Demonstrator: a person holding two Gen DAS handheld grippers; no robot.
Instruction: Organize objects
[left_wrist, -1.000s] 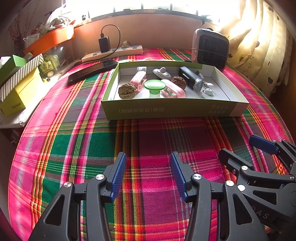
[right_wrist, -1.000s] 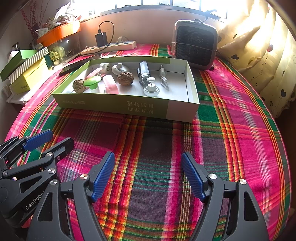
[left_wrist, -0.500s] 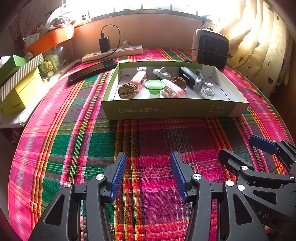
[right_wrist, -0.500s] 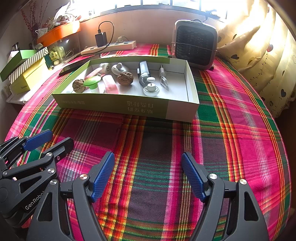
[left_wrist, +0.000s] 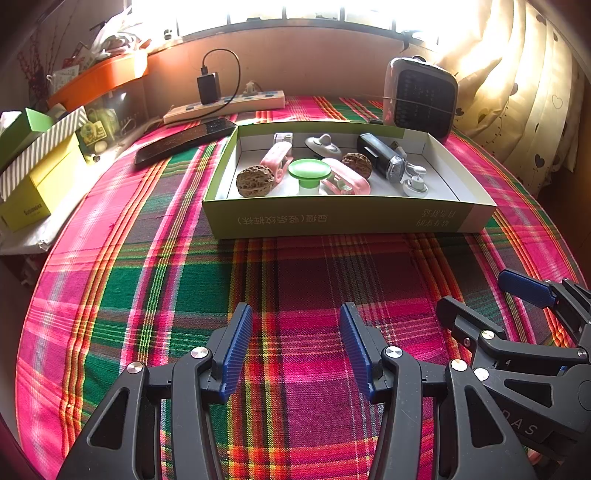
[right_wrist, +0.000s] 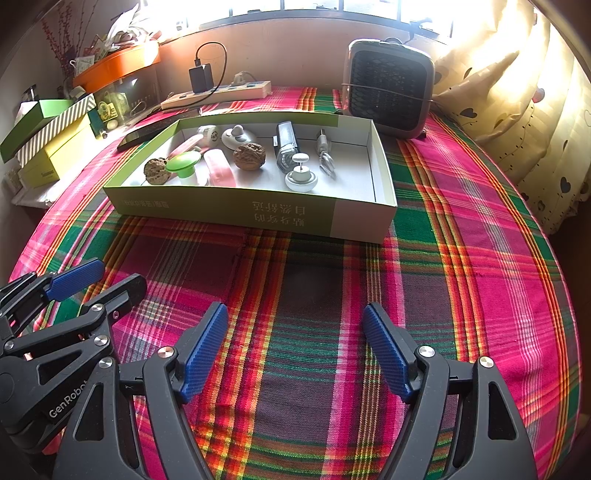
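A shallow green-and-white cardboard box (left_wrist: 332, 218) (right_wrist: 229, 212) lies on the plaid tablecloth, well beyond both grippers. Inside it are two walnuts (left_wrist: 255, 181) (right_wrist: 249, 156), a green mushroom-shaped knob (left_wrist: 309, 170) (right_wrist: 183, 162), pink clips (left_wrist: 347, 177) (right_wrist: 219, 171), a black-and-silver device (left_wrist: 382, 157) (right_wrist: 286, 146), small white suction hooks (left_wrist: 415, 182) (right_wrist: 301, 177) and a small metal clip (right_wrist: 325, 157). My left gripper (left_wrist: 295, 343) hovers open over bare cloth, empty. To its right, my right gripper (right_wrist: 295, 347) is open and empty too, and shows in the left wrist view (left_wrist: 480, 295).
A grey fan heater (left_wrist: 419, 98) (right_wrist: 388, 86) stands behind the box at the right. A power strip with a charger (left_wrist: 225, 101) and a black remote (left_wrist: 184, 138) lie at the back left. Yellow and green boxes (left_wrist: 33, 173) sit at the left edge, curtains (right_wrist: 517, 92) at the right.
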